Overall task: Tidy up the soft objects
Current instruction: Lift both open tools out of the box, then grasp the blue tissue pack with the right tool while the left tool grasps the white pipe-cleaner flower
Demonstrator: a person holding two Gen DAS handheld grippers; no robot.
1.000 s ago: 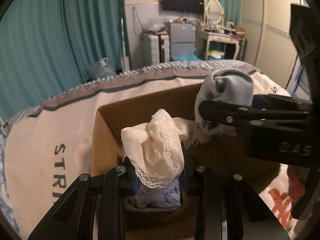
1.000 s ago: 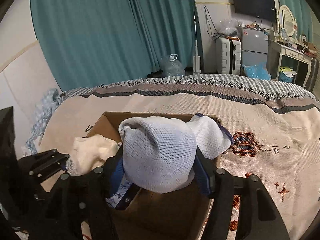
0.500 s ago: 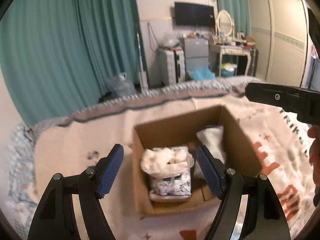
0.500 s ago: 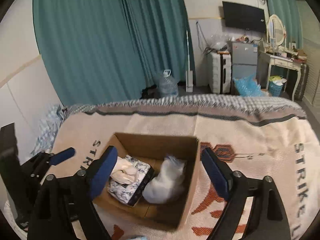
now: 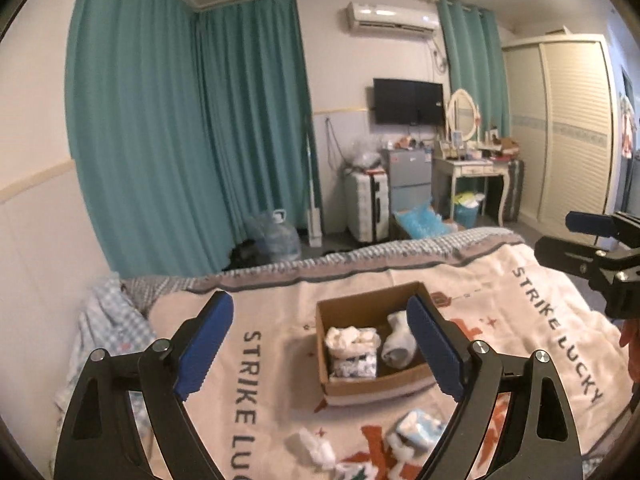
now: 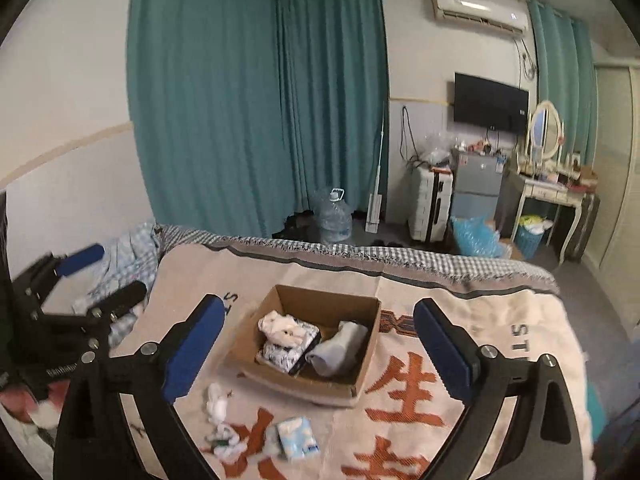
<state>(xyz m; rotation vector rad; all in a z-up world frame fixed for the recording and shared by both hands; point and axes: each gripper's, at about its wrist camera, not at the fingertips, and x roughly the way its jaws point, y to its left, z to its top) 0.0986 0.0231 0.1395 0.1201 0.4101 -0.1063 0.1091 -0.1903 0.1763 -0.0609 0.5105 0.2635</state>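
blanket [image 5: 280, 344] "STRIKE LUCKY" | box [image 6: 280, 372] holds socks [image 6: 340, 346] | both tools empty

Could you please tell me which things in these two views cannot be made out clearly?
- Cardboard box: its floor is hidden by the floral pouch and grey sock in both views.
- Loose white items on the blanket: blurred and partly cut off by the left view's bottom edge; type unclear.
- Light blue packet: print too small to read.
- Blanket lettering: partly covered by the left gripper and right gripper.
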